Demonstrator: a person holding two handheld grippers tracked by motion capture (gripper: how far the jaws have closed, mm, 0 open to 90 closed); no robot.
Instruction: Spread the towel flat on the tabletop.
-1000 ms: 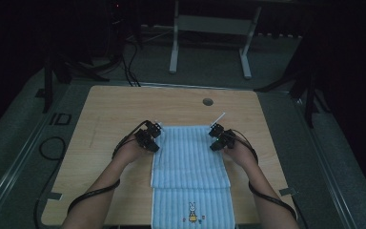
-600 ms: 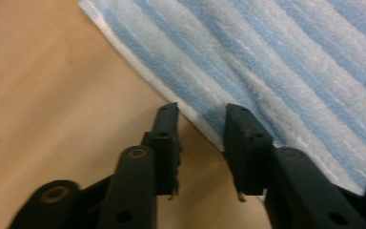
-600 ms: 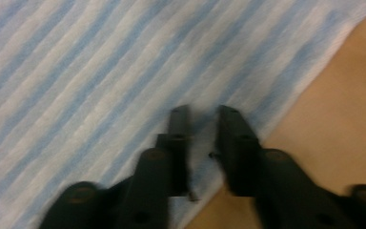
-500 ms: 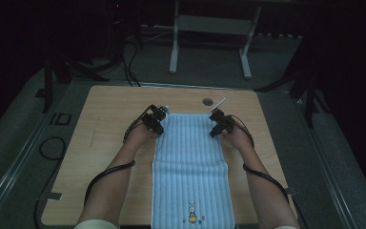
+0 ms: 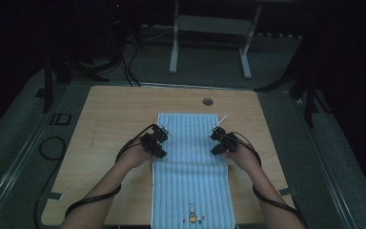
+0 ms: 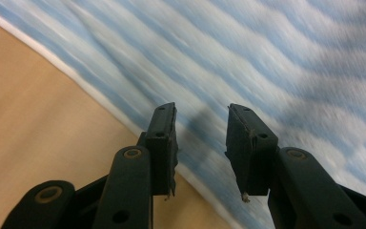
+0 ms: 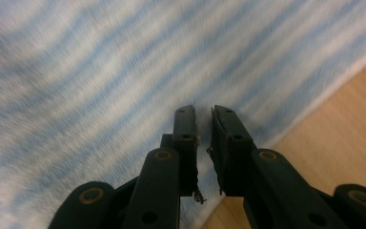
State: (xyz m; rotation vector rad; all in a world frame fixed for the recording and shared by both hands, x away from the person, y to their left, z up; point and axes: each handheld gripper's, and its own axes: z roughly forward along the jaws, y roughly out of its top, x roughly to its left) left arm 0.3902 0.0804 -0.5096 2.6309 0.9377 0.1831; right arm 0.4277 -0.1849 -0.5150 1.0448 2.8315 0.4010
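A blue-and-white striped towel (image 5: pixel 190 176) lies flat and lengthwise on the wooden table (image 5: pixel 114 114), with a small embroidered rabbit (image 5: pixel 191 210) at its near end. My left gripper (image 5: pixel 158 142) hovers over the towel's left edge. In the left gripper view its jaws (image 6: pixel 200 114) stand open, having just opened a little, with nothing between them and the towel (image 6: pixel 276 67) below. My right gripper (image 5: pixel 220 140) is over the towel's right edge. Its jaws (image 7: pixel 202 114) have just been closing and are shut to a thin slit, empty, above the towel (image 7: pixel 100 81).
A round cable hole (image 5: pixel 208 101) sits in the table just beyond the towel's far edge. Bare wood lies on both sides of the towel. Cables (image 5: pixel 52 148) trail on the floor at the left, and a desk frame (image 5: pixel 209 43) stands behind.
The folded towel has been drawn out to its full length. Both grippers went toward the far edge with it, let go, and have come back toward the person.
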